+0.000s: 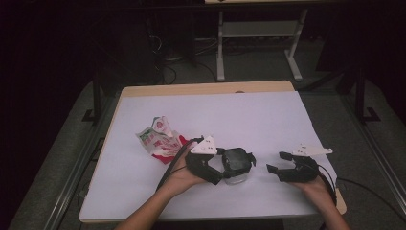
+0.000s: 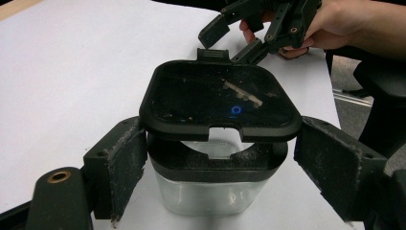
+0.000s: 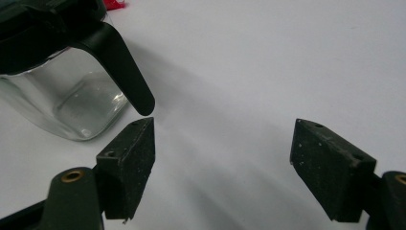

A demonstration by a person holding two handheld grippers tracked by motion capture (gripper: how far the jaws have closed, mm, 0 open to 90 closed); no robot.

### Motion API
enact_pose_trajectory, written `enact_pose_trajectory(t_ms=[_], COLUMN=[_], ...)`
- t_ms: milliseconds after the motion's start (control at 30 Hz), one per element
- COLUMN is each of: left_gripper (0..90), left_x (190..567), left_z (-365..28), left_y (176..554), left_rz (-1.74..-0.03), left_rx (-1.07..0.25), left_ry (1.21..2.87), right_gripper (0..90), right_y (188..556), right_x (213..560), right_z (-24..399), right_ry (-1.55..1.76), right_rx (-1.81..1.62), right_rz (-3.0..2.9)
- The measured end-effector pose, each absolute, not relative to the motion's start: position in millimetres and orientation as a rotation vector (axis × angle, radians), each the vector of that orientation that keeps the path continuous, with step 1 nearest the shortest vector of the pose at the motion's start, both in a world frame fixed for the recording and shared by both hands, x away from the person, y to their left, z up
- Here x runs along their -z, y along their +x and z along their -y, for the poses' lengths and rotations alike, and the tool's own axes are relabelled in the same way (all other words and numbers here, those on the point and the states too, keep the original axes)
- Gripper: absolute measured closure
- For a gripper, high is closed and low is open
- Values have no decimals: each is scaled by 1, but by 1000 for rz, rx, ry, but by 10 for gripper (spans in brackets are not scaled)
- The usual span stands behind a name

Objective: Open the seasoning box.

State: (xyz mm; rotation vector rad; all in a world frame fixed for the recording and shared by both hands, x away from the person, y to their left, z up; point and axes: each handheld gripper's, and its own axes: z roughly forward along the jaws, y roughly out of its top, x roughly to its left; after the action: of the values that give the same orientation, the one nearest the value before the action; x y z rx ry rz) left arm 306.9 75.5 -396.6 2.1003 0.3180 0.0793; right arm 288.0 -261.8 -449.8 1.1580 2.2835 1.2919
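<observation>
White tabletop (image 1: 249,115) lies bare around; left claw (image 1: 234,167) straddles jar (image 2: 210,187), right claw (image 1: 277,163) open.

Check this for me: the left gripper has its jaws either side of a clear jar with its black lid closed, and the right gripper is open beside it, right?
Not quite. The black lid is flipped up, open, as the left gripper view shows. The rest holds: the left gripper straddles the clear jar, and the right gripper is open beside it.

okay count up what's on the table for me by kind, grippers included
Clear jar with black lid: 1
Red and white wrapper: 1
Grippers, left gripper and right gripper: 2
Total: 4
</observation>
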Motion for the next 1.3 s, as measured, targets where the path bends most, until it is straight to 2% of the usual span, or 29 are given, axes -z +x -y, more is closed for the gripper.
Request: enact_pose_trajectory(t_ms=[467,700,900,1200,1300], left_gripper=[249,347,466,749,814], left_x=[394,394,395,394,393], left_z=[-77,-75,-74,-77,-78], left_y=[306,305,305,308,309], left_rz=[-297,-271,-253,-266,-260], left_rx=[-61,-41,-12,-43,-48], left_ry=[2077,2065,2065,2060,2065], right_gripper=[233,233,233,233,233], right_y=[288,288,287,287,287], right_x=[450,449,449,448,448], right_z=[263,263,262,263,263], right_ry=[1157,1144,1144,1149,1149], right_rx=[-1293,-1292,-1293,-1294,-1294], right_rz=[-2280,-2283,-2284,-2281,-2283])
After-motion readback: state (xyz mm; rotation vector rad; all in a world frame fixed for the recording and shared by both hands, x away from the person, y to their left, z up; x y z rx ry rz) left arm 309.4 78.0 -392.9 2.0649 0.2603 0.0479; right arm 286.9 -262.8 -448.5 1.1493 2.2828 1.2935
